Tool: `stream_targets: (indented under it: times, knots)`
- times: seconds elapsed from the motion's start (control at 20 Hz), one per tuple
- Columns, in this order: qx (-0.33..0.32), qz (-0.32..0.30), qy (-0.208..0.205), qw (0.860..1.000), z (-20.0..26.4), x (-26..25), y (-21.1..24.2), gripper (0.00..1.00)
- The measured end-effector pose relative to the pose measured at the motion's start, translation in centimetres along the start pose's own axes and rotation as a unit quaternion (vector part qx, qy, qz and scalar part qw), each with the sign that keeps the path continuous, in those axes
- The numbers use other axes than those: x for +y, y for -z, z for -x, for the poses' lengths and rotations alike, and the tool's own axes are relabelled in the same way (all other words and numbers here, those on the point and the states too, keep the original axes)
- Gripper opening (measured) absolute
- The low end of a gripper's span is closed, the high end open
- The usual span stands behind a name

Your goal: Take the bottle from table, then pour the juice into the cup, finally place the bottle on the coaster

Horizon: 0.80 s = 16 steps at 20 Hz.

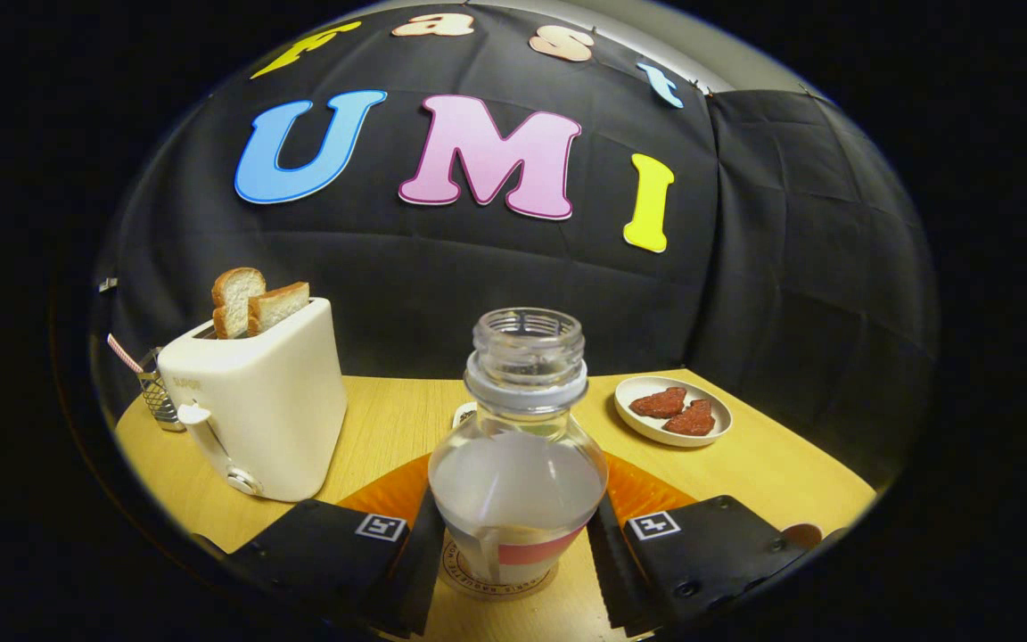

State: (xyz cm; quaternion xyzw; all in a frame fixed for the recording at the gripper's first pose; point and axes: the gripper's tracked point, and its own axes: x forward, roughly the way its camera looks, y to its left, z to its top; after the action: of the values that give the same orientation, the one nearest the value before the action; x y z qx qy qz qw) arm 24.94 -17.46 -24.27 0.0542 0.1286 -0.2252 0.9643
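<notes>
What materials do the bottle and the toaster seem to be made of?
Bottle, between the gripper fingers: clear plastic, probably, since it is see-through with a threaded neck; glass is possible. Toaster: smooth white plastic, likely, with a soft sheen and rounded edges.

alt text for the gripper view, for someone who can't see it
An uncapped clear bottle of pale liquid stands on a round coaster between the gripper fingers, which flank it closely on a wooden table. Beyond stand a white toaster holding bread slices and a small plate of reddish pieces.
</notes>
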Motion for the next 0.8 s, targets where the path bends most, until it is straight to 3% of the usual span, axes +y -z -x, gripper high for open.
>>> stream_targets:
  times: [0.4,0.45,0.55,0.8]
  knots:
    - [0.019,-0.012,-0.027,0.999,-0.6,0.5,1.2,0.78]
    - [0.019,-0.013,-0.03,0.999,-0.4,0.7,1.1,0.8]
    - [0.016,-0.011,-0.033,0.999,-0.4,0.9,1.0,0.99]
    - [0.034,-0.015,-0.027,0.999,1.5,0.3,1.3,0.98]
